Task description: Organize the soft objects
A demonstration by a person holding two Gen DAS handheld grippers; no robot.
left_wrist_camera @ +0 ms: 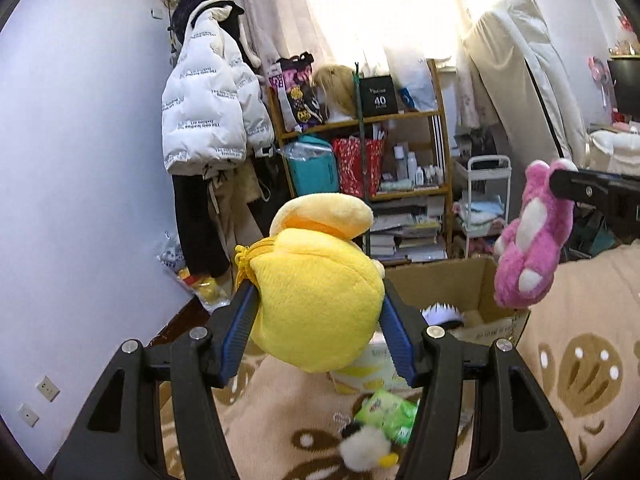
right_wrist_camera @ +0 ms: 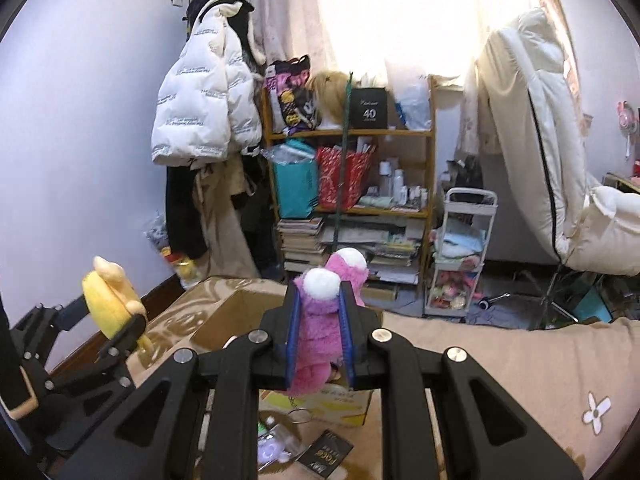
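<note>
My left gripper (left_wrist_camera: 318,300) is shut on a yellow plush toy (left_wrist_camera: 316,288) and holds it in the air over the bed, near an open cardboard box (left_wrist_camera: 472,284). My right gripper (right_wrist_camera: 320,320) is shut on a pink plush bear (right_wrist_camera: 318,332) with white ears, held above the same box (right_wrist_camera: 240,312). In the left wrist view the pink bear (left_wrist_camera: 528,236) hangs from the right gripper at the right, above the box's far corner. In the right wrist view the yellow toy (right_wrist_camera: 112,300) shows at the left in the left gripper.
The box stands on a beige patterned blanket (left_wrist_camera: 580,360). A small white-and-yellow plush (left_wrist_camera: 366,448) and a green packet (left_wrist_camera: 386,412) lie on the blanket by the box. A cluttered wooden shelf (right_wrist_camera: 352,168), a hanging white jacket (right_wrist_camera: 200,96) and a white trolley (right_wrist_camera: 460,256) stand behind.
</note>
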